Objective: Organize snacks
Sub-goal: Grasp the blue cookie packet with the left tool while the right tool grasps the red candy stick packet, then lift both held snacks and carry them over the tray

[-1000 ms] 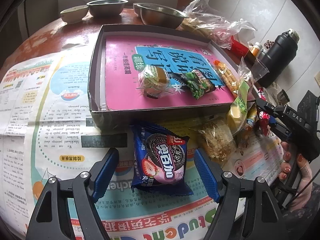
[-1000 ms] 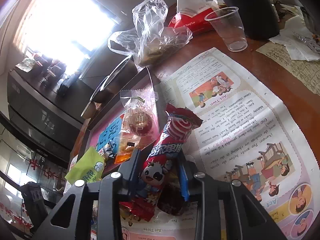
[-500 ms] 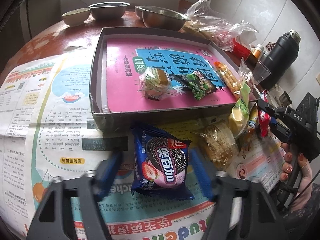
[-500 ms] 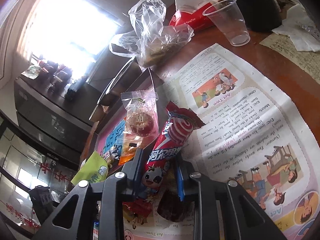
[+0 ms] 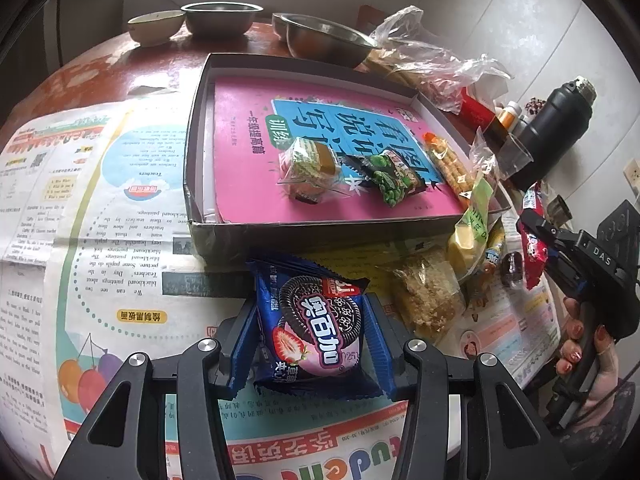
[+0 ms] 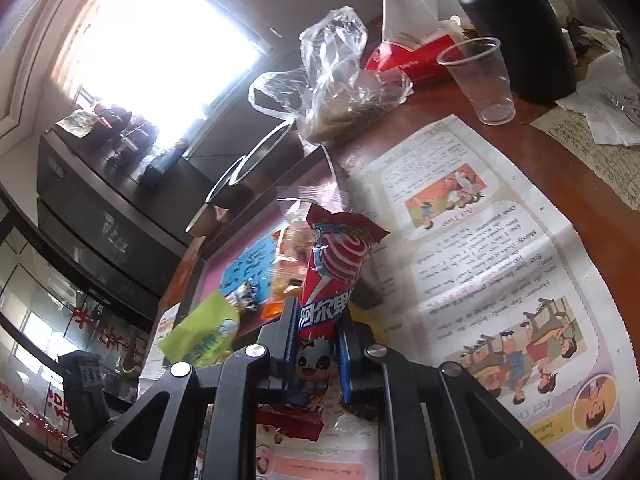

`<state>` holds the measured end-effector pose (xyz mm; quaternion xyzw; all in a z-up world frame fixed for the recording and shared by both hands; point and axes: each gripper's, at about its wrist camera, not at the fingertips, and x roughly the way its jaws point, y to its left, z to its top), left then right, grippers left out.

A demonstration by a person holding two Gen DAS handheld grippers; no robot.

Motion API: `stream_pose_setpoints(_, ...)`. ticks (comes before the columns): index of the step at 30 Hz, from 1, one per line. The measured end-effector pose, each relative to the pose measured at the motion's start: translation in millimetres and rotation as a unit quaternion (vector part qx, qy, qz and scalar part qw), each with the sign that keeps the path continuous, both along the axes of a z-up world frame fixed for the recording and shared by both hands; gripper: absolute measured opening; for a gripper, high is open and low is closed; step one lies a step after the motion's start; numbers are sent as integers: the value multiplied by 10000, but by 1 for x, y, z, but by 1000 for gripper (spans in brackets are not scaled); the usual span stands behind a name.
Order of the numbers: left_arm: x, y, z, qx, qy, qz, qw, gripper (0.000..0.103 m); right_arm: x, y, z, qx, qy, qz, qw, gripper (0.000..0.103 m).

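Now our left tongs (image 5: 310, 344) have just closed onto the blue cookie packet (image 5: 312, 326), our right tongs (image 6: 318, 350) pinch the red candy stick (image 6: 326, 292); both seem ready for the box (image 5: 196, 168)

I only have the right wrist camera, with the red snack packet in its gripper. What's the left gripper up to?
Observer: The left gripper has just been closing on a blue cookie packet; its pads touch both sides.
Operator: Is that packet in the box?
Observer: No, it lies on the newspaper, just in front of the box.
Operator: Anything in the box already?
Observer: A green pea packet lies on a pink book inside.
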<state>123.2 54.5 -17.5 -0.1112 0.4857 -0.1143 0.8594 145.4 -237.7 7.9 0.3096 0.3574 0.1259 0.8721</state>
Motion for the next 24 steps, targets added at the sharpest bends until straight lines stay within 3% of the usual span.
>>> stream_pose_setpoints(24, -16, 11, 31, -173, -341, 133, 9992, 51, -8, 26, 25, -61, -369, 379, 9986, 17)
